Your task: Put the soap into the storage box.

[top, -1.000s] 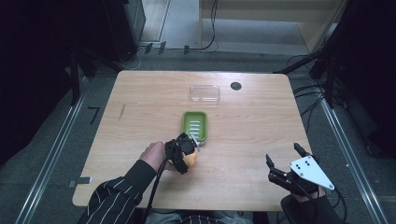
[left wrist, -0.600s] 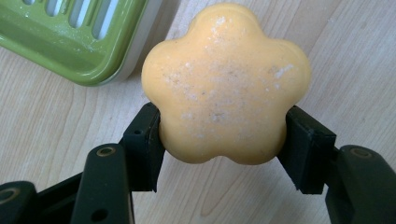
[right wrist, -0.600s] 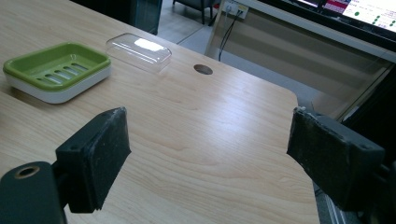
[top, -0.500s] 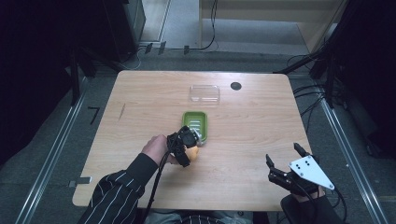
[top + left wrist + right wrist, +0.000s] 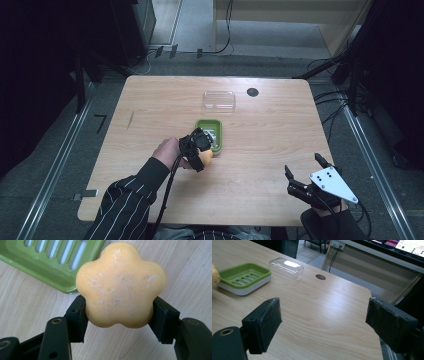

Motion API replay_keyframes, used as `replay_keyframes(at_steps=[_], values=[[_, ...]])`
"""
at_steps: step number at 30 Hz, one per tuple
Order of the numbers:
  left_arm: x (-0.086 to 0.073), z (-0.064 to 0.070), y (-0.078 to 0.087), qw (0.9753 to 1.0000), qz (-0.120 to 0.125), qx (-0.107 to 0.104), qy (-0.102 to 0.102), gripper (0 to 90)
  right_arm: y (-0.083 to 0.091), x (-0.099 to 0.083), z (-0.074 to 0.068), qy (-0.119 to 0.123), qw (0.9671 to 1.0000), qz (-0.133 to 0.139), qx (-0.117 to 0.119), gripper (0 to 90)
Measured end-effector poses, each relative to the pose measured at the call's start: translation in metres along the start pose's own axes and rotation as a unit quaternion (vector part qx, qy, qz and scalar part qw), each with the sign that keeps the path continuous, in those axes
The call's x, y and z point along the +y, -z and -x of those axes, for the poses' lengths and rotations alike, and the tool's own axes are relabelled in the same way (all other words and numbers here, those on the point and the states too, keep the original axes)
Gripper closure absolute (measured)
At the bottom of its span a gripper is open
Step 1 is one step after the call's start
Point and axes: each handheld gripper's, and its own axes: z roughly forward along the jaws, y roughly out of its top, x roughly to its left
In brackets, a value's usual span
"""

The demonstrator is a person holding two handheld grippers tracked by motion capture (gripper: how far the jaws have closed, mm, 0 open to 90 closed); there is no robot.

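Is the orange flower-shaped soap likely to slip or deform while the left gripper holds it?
The soap probably stays stiff: its lobes look undented between the jaws. It may slip, since the left gripper grips only its curved lower edge.

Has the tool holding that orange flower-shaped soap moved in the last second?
Yes. The left tool with the orange soap has moved forward along the table, ending up right beside the green soap dish.

Soap dish (image 5: 212, 131) sits near the middle of the table (image 5: 150, 100). Lid (image 5: 219, 99) lies behind it, apart, toward the far edge; hole (image 5: 252, 92) just right of the lid. Soap (image 5: 121, 285) held at the dish's near side, between the left gripper (image 5: 199, 150) jaws. Right gripper (image 5: 310, 182) at the near right corner, well apart.
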Motion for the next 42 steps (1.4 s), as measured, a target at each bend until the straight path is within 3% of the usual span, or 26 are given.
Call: replay_keyframes(at_steps=[28, 42], values=[[0.012, -0.022, 0.006, 0.9999, 0.009, 0.002, 0.005, 39.6, 0.000, 0.000, 0.000, 0.000, 1.0000, 0.000, -0.001, 13.3], [0.017, -0.038, 0.013, 0.9996, 0.025, 0.008, 0.013, 39.6, -0.001, 0.000, -0.001, 0.000, 1.0000, 0.000, 0.000, 13.4]])
